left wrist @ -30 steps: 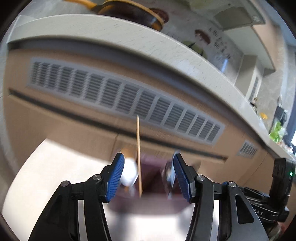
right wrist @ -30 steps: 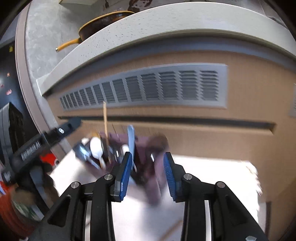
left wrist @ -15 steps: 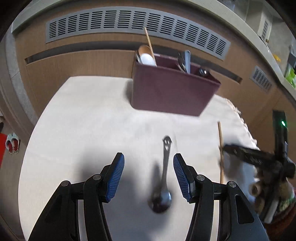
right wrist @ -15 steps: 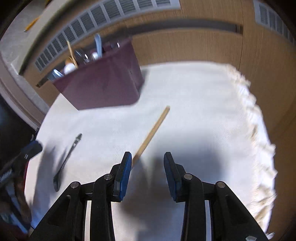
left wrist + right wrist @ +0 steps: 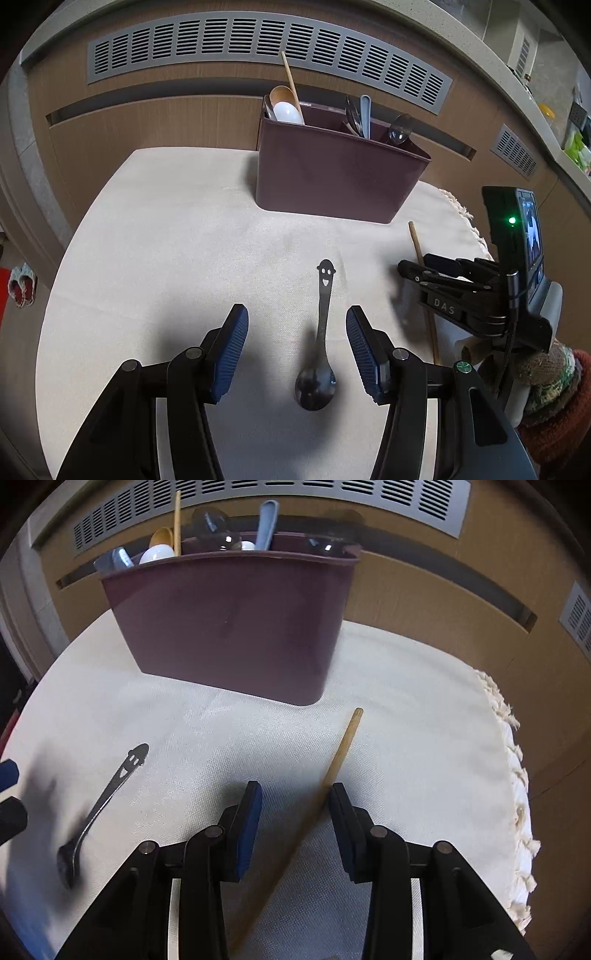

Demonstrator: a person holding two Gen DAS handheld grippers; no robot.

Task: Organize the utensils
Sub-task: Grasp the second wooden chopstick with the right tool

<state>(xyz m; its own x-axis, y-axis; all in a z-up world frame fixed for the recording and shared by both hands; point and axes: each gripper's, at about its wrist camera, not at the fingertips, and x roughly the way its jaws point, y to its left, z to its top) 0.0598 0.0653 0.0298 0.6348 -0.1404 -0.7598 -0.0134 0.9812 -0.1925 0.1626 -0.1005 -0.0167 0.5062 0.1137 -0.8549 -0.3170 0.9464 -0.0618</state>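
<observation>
A dark metal spoon (image 5: 320, 343) with a smiley-face handle lies on the cream cloth, its bowl toward me, between the open jaws of my left gripper (image 5: 297, 345). It also shows in the right wrist view (image 5: 99, 808). A wooden stick (image 5: 325, 786) lies on the cloth between the open jaws of my right gripper (image 5: 293, 823), close to the right finger. The stick also shows in the left wrist view (image 5: 421, 258), with the right gripper (image 5: 417, 271) over it. A maroon utensil caddy (image 5: 332, 177) holding several utensils stands behind; it also shows in the right wrist view (image 5: 236, 616).
The cream cloth (image 5: 166, 229) covers a round table; its fringed edge (image 5: 517, 775) runs along the right. Wooden cabinet fronts with grey vent grilles (image 5: 258, 44) stand close behind the caddy. Small slippers (image 5: 22, 284) lie on the floor at left.
Both grippers tilted down from the cabinet to the table, then lowered. The left now straddles the spoon and the right straddles the stick. Both stayed open.
</observation>
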